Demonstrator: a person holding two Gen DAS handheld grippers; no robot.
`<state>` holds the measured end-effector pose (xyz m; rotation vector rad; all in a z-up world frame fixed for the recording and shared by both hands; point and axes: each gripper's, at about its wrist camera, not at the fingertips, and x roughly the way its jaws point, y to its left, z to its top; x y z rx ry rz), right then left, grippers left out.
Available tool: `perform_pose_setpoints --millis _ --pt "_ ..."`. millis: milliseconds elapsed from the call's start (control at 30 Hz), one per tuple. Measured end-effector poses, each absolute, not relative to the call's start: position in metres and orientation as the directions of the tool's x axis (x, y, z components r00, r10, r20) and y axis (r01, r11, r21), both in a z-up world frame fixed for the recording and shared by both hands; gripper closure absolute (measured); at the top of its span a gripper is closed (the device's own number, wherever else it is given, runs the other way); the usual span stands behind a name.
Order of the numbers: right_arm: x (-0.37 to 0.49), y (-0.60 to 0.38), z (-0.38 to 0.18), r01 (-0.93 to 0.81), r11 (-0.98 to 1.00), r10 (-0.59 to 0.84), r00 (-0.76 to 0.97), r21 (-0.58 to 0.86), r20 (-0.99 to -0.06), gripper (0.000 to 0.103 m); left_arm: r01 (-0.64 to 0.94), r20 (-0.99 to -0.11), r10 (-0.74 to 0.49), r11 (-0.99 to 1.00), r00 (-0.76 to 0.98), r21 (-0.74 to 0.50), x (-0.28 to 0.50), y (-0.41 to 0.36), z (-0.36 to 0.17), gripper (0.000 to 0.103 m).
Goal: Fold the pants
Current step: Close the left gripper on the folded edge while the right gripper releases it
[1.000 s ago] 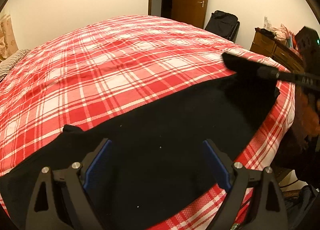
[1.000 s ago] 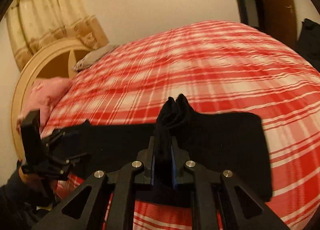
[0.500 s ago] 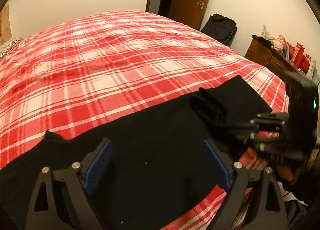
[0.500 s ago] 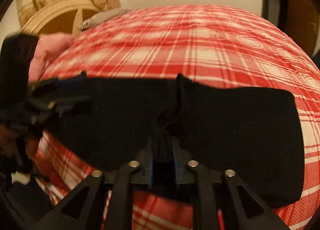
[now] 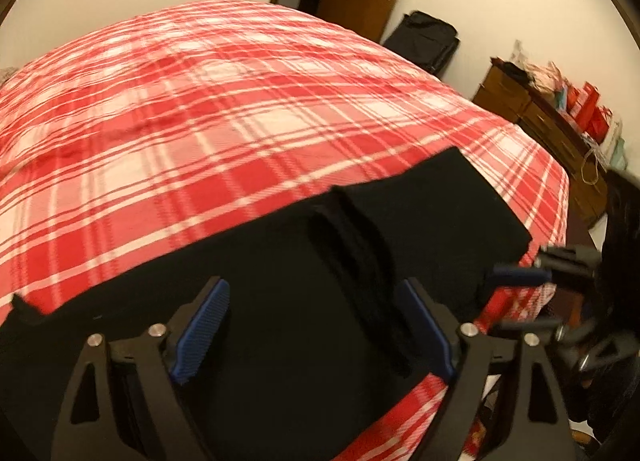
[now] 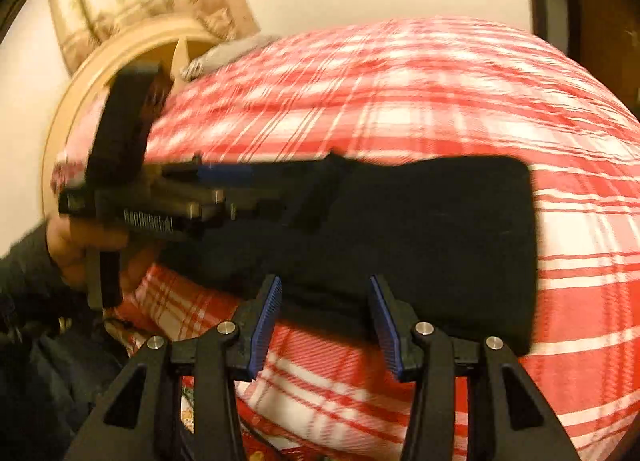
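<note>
Soft black pants lie rectangular on the red plaid bedspread.

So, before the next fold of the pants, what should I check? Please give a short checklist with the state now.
1. Right gripper has let go: ok, its jaws have just been opening and no cloth is pinched.
2. Left gripper free: ok, open above the cloth.
3. Black pants lie fully on the plaid bed cover: ok.
4. Cloth flat: not ok, a raised ridge runs across it.
5. Edges aligned: cannot tell, black on black.
</note>
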<state>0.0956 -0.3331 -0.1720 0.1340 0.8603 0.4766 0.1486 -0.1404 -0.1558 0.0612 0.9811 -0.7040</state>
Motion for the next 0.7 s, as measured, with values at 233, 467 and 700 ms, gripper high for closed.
perform_pose_setpoints --millis 233,467,700 --pt "0.103 -0.361 -0.166 -0.263 0.911 0.411 0.618 0.317 -0.670 0.056 0.572 -0.795 -0.514 0.775 0.321 -0.269 0.158 -0.163 -0.168 0.031" --pt "0.109 -0.385 -0.167 -0.153 0.912 0.378 0.673 0.380 -0.636 0.056 0.596 -0.782 -0.552 0.743 0.288 -0.305 0.156 -0.173 -0.165 0.069" --pt "0.104 -0.407 -0.156 -0.092 0.896 0.350 0.748 0.434 -0.565 0.055 0.613 -0.758 -0.585 0.720 0.287 -0.324 0.149 -0.172 -0.154 0.090"
